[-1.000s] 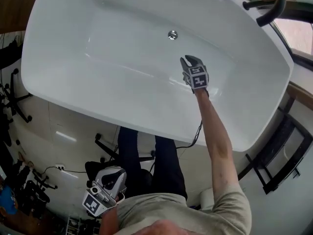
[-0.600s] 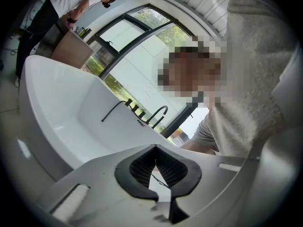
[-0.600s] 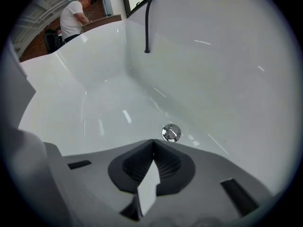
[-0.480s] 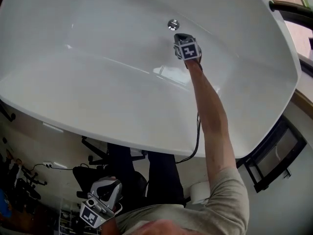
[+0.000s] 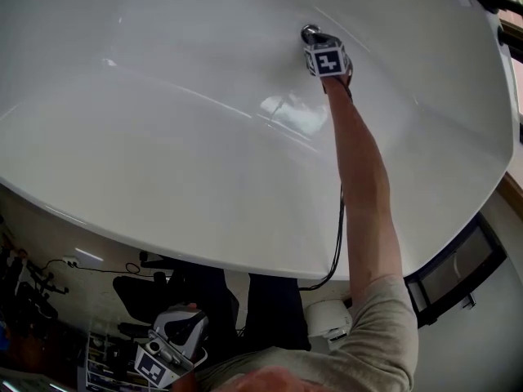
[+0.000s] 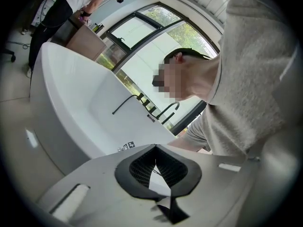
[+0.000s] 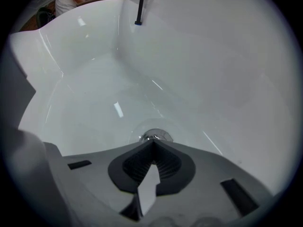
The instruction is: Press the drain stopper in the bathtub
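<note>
Filling most of the head view, the white bathtub (image 5: 163,137) is rigid, glossy and slippery. On the bathtub's floor sits the drain stopper (image 7: 152,137), a small chrome dome, hard and slick, and probably sprung. It likely wants a straight push on its crown, not a pinch. The right gripper (image 7: 152,146) has its fingers pressed together and empty, and the stopper lies just beyond their tips, touching or nearly so. The left gripper (image 6: 155,148), also closed on nothing, hangs outside the bathtub.

Bathtub (image 5: 163,137): glossy white is recorded throughout. Drain stopper (image 7: 154,136): shiny silver. Marker cube (image 5: 328,61): black squares are noted on white. Spout (image 7: 139,6): black. Sleeve (image 5: 380,333): pale beige-grey.
</note>
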Demonstrator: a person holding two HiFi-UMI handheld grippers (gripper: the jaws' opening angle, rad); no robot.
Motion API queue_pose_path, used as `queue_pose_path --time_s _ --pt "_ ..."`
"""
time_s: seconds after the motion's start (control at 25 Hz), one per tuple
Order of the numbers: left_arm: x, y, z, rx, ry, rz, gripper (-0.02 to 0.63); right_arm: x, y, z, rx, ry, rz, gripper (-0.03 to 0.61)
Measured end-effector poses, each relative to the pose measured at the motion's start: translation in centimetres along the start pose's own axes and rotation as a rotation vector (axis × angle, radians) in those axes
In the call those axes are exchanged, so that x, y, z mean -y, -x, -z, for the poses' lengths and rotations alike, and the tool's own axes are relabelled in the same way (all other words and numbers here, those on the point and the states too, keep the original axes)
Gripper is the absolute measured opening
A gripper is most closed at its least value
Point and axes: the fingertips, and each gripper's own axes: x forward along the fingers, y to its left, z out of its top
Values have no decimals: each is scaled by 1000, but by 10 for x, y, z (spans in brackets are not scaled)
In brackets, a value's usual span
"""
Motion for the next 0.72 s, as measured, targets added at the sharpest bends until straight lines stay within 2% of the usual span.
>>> queue_pose_path --time_s 0.24,0.56,0.72 --pt "-4 -3 5 -10 23 -5 -3 4 -17 14 -43 6 16 3" --pt "-8 -12 13 -19 37 17 -3 4 -24 16 -31 36 30 6" --pt "-5 -8 11 -17 19 31 -3 5 -21 11 -53 117 19 6"
